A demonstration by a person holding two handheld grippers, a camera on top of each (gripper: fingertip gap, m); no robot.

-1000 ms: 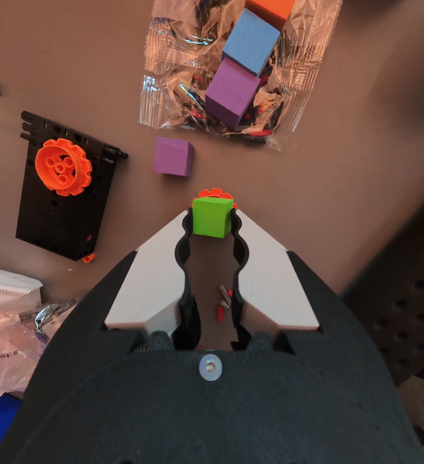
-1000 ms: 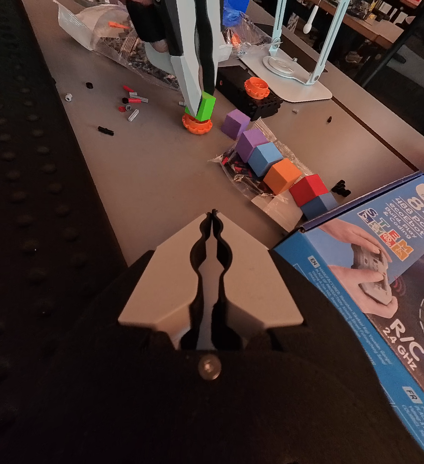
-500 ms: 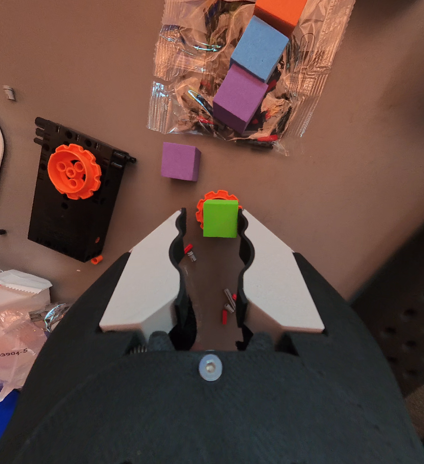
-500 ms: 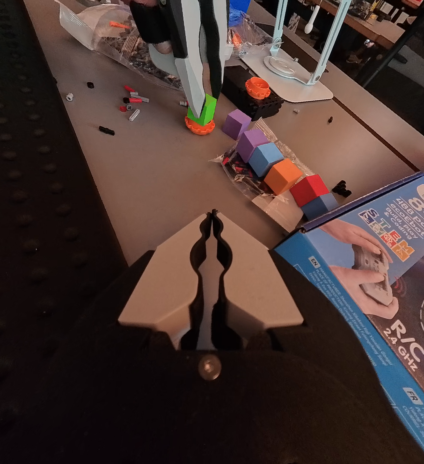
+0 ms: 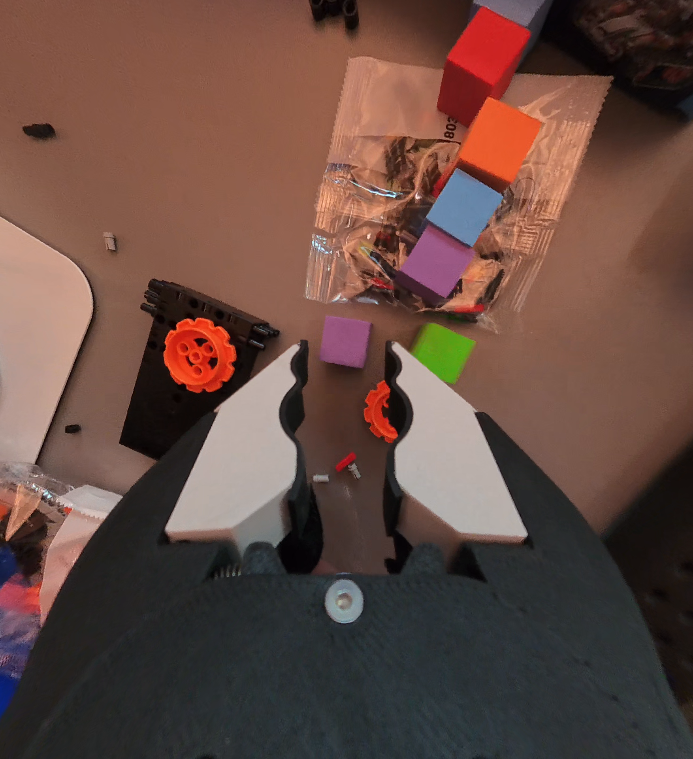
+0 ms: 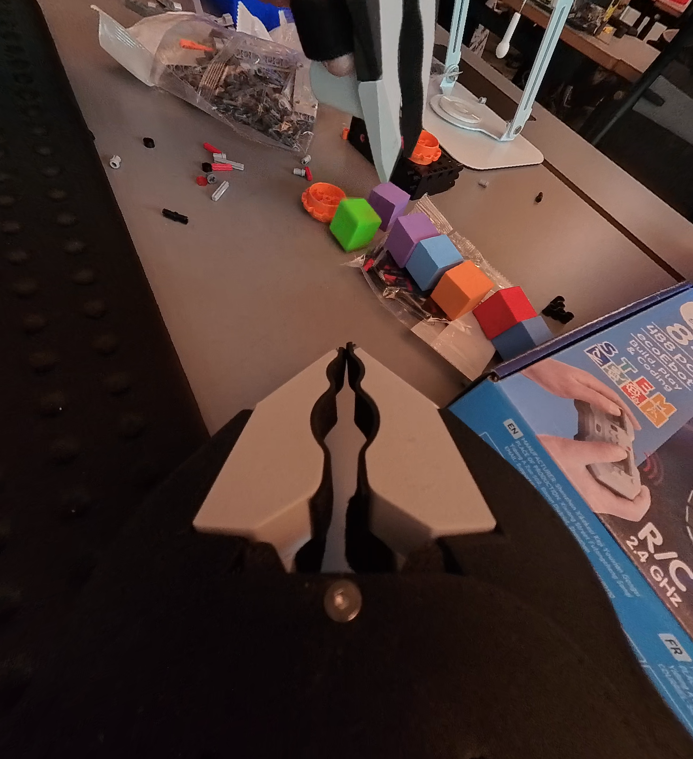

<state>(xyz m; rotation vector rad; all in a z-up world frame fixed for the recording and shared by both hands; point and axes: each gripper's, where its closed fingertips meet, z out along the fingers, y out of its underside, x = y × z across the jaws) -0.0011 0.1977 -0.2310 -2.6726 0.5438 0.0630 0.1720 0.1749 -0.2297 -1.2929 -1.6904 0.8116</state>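
Observation:
My left gripper [image 5: 345,347] is open and empty above the table, its tips on either side of a loose purple cube [image 5: 345,341] seen below. A green cube [image 5: 443,351] lies just right of the right finger, and an orange gear [image 5: 377,410] lies partly under that finger. In the right wrist view the green cube [image 6: 355,224] sits tilted and blurred between the gear [image 6: 322,201] and the purple cube [image 6: 388,201], with the left gripper [image 6: 396,168] hanging above them. My right gripper [image 6: 347,349] is shut and empty, near the table's front edge.
Purple [image 5: 435,263], blue [image 5: 464,207], orange [image 5: 498,141] and red [image 5: 480,65] cubes form a row over a clear plastic bag [image 5: 361,213]. A black plate with an orange gear [image 5: 199,355], a white stand base [image 5: 20,328], a blue box [image 6: 624,431], a bag of parts [image 6: 234,78] and loose pins [image 6: 217,168] surround them. About 20 cm separates my left fingertips from my right. Measured from the fingertips, the gear [image 6: 322,201] is 6 cm or so from the left gripper and 20 cm from the right.
My left gripper opened and let go of the green cube, which came off the orange gear to the right. The gripper pulled up and back. The right gripper has not moved.

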